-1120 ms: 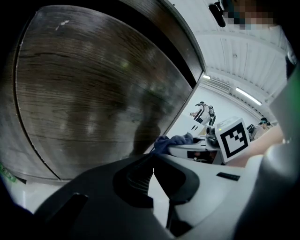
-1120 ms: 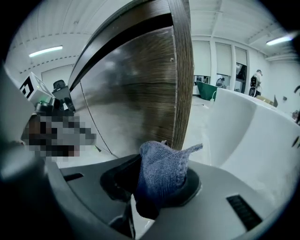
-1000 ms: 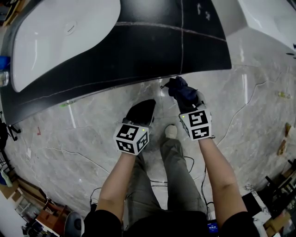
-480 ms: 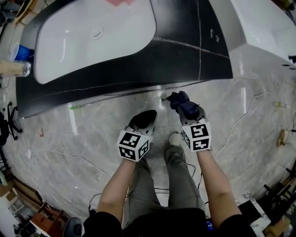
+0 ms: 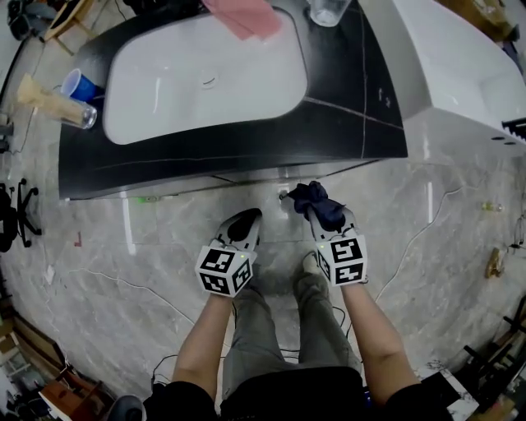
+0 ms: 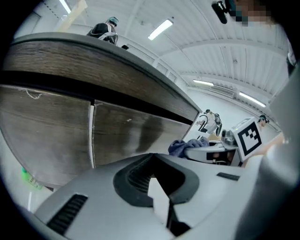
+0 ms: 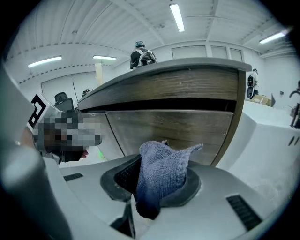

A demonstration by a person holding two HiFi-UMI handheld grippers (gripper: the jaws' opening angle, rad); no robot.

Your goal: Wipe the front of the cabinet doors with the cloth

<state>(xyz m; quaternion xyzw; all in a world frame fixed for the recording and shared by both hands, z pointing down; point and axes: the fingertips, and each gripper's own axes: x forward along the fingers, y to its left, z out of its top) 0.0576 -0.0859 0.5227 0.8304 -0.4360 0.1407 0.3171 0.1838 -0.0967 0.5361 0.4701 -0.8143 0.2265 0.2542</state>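
Cloth [image 7: 161, 173] pinched in my right gripper's [image 5: 322, 214] jaws, wad sticking forward toward the cabinet doors [image 7: 178, 129] as the wiping face; left gripper [image 5: 245, 224] jaws pressed together, empty, idling alongside.

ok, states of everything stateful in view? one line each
left gripper: fingers shut, nothing between them
right gripper: fingers shut on the cloth
cloth: bunched, sticking up past the fingers; contact with the doors unclear
cabinet doors: closed
sink: basin empty
pink cloth: lying over the sink's far rim
blue cup: upright on the countertop
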